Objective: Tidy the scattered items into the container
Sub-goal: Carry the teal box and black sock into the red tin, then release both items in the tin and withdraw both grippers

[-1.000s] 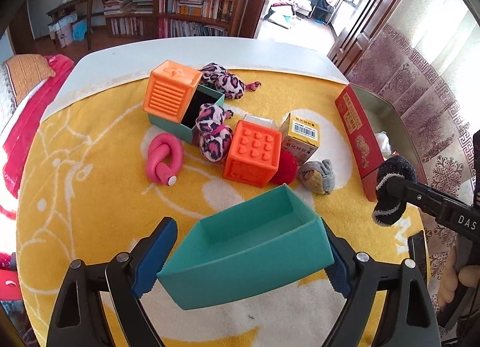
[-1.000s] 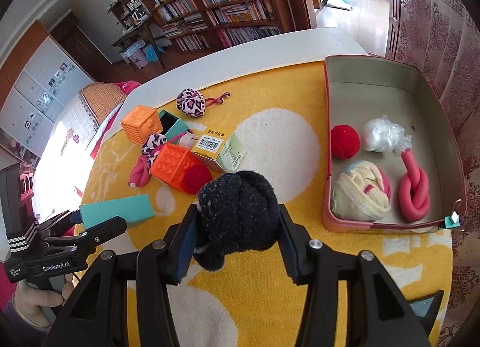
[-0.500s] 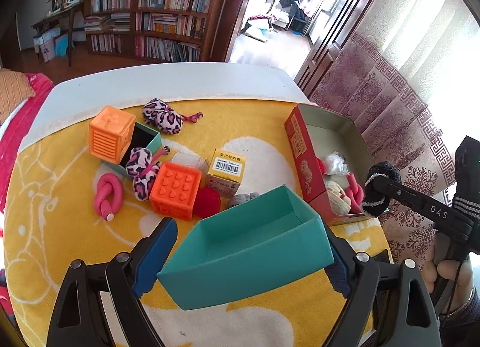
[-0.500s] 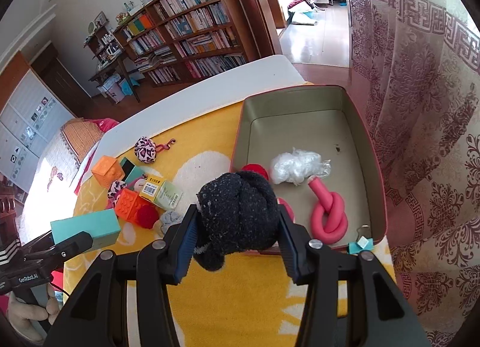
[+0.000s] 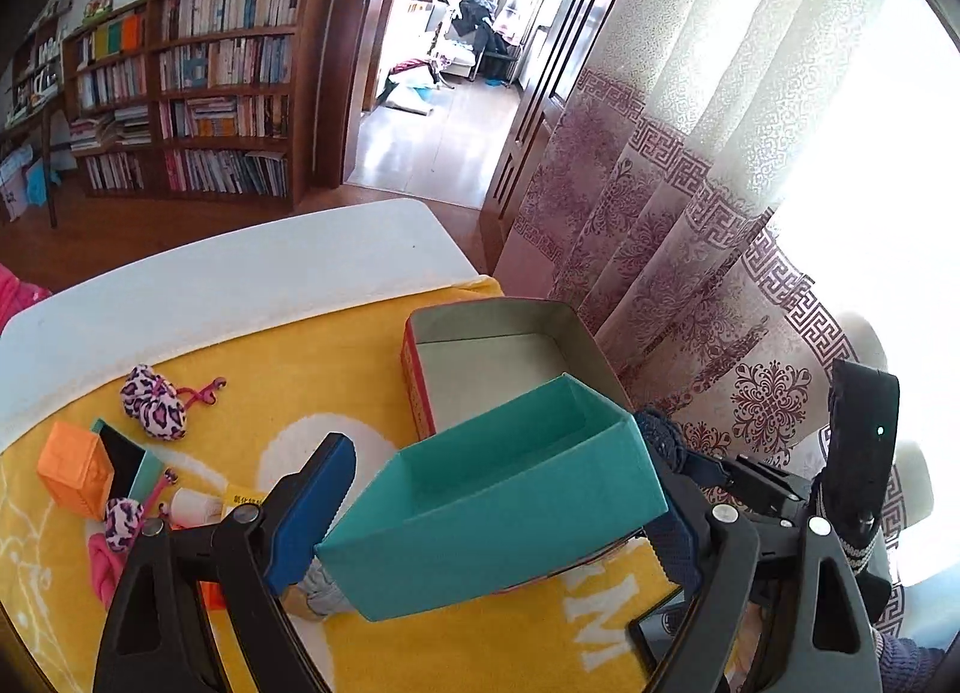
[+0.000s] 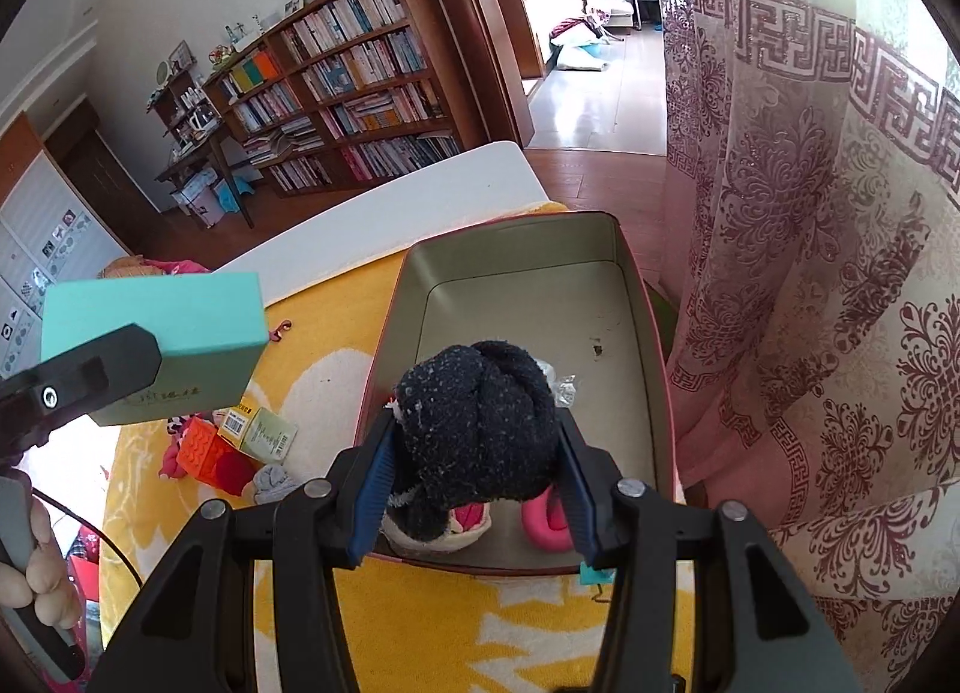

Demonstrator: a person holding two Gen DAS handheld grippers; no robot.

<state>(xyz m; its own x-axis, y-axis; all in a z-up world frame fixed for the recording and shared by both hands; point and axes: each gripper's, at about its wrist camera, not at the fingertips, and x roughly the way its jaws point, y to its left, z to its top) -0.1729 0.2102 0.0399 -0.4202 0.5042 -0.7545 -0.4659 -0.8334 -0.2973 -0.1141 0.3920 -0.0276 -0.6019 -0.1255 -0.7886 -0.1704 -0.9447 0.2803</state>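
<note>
Teal card, an open-topped box (image 5: 510, 507), sits between the fingers of the left gripper (image 5: 498, 519), which are closing on its two ends and carry it above the yellow cloth (image 5: 336, 357), in front of the red tin container (image 5: 420, 387). In the right wrist view the right gripper (image 6: 474, 453) pinches a black knitted ball (image 6: 474, 417) over the container's near end; a pink knotted toy (image 6: 543, 519) lies in the container at 5 o'clock from the ball. At 9 o'clock from the container, an orange block (image 6: 201, 447) and a small carton (image 6: 258, 429) stay scattered on the table.
</note>
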